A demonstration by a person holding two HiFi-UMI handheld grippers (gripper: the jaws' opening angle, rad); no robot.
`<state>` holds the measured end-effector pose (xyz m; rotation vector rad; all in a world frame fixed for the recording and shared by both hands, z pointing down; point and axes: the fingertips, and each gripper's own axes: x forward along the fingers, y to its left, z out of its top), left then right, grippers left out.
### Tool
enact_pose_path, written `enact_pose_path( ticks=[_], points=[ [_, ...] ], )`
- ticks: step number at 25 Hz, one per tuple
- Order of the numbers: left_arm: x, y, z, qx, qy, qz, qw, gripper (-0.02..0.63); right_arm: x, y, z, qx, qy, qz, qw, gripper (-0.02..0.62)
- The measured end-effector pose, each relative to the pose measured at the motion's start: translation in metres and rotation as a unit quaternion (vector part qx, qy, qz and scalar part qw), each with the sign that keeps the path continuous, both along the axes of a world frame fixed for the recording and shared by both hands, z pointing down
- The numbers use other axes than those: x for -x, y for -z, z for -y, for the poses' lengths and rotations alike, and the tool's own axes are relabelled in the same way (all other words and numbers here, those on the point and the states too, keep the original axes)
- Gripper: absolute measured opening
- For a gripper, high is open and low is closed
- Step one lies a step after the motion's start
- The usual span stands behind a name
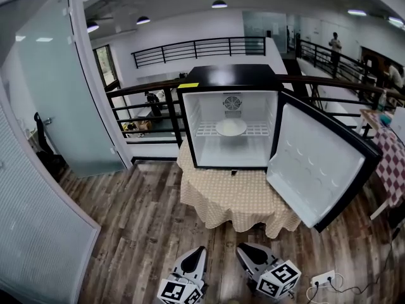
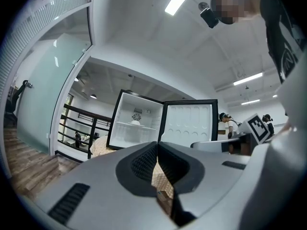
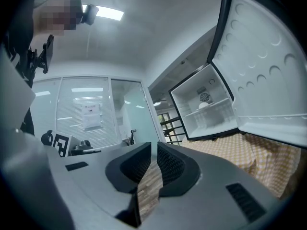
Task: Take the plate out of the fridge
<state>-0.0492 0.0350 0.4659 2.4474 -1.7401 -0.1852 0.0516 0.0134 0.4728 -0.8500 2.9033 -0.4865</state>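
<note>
We see left gripper (image 1: pixel 200 250), right gripper (image 1: pixel 244 248) closed, empty | round white plate (image 1: pixel 231 127) well ahead, inside open black fridge (image 1: pixel 228 75), equidistant.

No legible text, brand or number anywhere. At the top left corner of the fridge (image 1: pixel 231 75), a yellow sticker (image 1: pixel 188 85), print too small to read. Left of the fridge in the right gripper view, a paper notice (image 3: pixel 90 117) on a glass wall (lines blurred). Below the fridge, only black-and-white square markers (image 1: pixel 280 278) on the cubes (image 1: pixel 179 291), no letters.
</note>
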Motion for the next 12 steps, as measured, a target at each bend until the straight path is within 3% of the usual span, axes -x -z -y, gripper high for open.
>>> enact_pose_path(
  ticks=[12],
  points=[
    [-0.011,-0.007,0.03,0.013,-0.008,0.004,0.9999,0.014,-0.009,-0.006,0.028,0.012,-0.013,0.009,1.0,0.055]
  ],
)
